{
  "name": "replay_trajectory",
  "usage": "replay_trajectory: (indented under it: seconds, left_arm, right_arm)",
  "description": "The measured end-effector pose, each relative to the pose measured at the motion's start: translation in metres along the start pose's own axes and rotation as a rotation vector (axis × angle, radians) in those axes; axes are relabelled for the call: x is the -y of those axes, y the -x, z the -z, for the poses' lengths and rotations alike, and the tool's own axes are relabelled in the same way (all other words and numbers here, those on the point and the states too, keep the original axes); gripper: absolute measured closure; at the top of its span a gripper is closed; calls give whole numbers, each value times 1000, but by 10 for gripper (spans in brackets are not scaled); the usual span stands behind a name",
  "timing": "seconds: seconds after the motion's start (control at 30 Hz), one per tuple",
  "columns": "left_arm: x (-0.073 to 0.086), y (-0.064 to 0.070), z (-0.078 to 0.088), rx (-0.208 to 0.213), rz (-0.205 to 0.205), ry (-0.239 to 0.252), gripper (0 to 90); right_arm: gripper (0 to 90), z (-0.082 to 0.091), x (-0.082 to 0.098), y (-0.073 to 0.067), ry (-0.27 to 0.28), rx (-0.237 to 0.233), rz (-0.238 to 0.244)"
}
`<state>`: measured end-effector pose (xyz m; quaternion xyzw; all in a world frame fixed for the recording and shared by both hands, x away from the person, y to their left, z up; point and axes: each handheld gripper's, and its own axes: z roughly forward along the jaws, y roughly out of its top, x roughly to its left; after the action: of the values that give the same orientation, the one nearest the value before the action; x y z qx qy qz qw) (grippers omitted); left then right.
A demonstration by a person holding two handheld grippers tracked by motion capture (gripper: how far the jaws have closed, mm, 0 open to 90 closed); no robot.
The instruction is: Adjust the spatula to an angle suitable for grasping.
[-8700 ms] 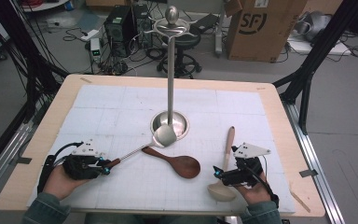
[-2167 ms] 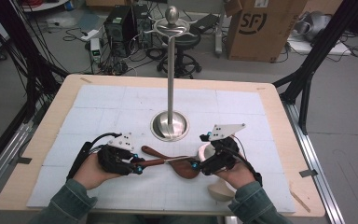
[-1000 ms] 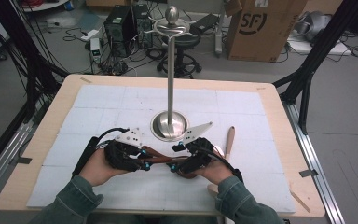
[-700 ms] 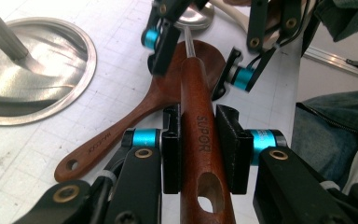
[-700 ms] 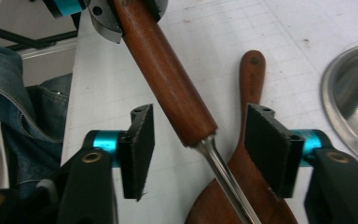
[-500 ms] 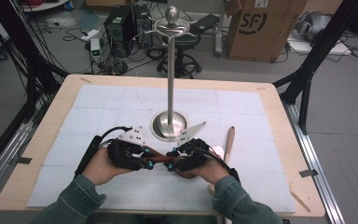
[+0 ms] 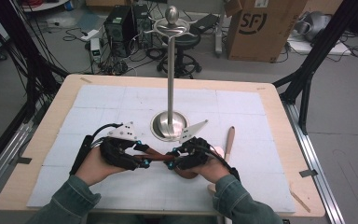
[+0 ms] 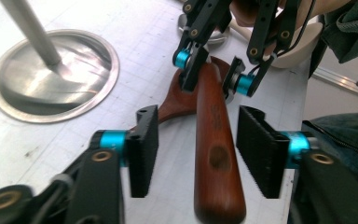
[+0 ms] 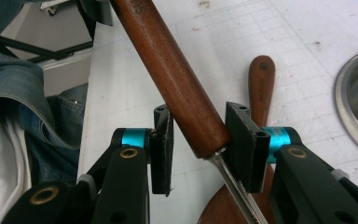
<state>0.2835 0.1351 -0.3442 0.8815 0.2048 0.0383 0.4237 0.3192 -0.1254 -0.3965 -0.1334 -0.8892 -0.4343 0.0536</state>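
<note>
A: Nearest the person, what do the two hands hold?

B: Each holds a gripper, and a utensil with a dark wooden handle [image 8: 216, 158] runs between them. In the left gripper view the left gripper [image 8: 200, 151] has its jaws spread, the handle lying in the gap with daylight on both sides; those jaws have just been opening and the pads are off the wood.

A: And the other one?

B: The right gripper [image 9: 200, 144] is pinching the same handle near where the wood meets a thin metal shaft [image 9: 230, 186]. Its jaws have just been closing, and in the right gripper view both pads sit against the wood.

A: Where is this on the table?

B: In the high view the handle [image 7: 156, 156] lies above the white mat [image 7: 98, 100] near the front edge, bridging left gripper [image 7: 142, 156] and right gripper [image 7: 173, 161], whose tips nearly meet.

A: Anything underneath or beyond?

B: A dark wooden spoon [image 9: 261, 79] lies on the mat under the right gripper. A lighter wooden utensil [image 7: 229, 140] rests just right of the right hand. Farther back stands the metal stand [image 7: 170, 84] on its round base.
</note>
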Motion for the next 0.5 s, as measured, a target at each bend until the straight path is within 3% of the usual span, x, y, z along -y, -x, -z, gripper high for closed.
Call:
replay_trajectory:
  seconds: [0.27, 0.5]
  left_arm:
    - [12, -7, 12, -37, 33, 32, 385]
    - [22, -11, 17, -48, 44, 32, 367]
  right_arm:
    - [635, 7, -2, 2, 38, 3, -26]
    - [649, 12, -7, 3, 51, 14, -27]
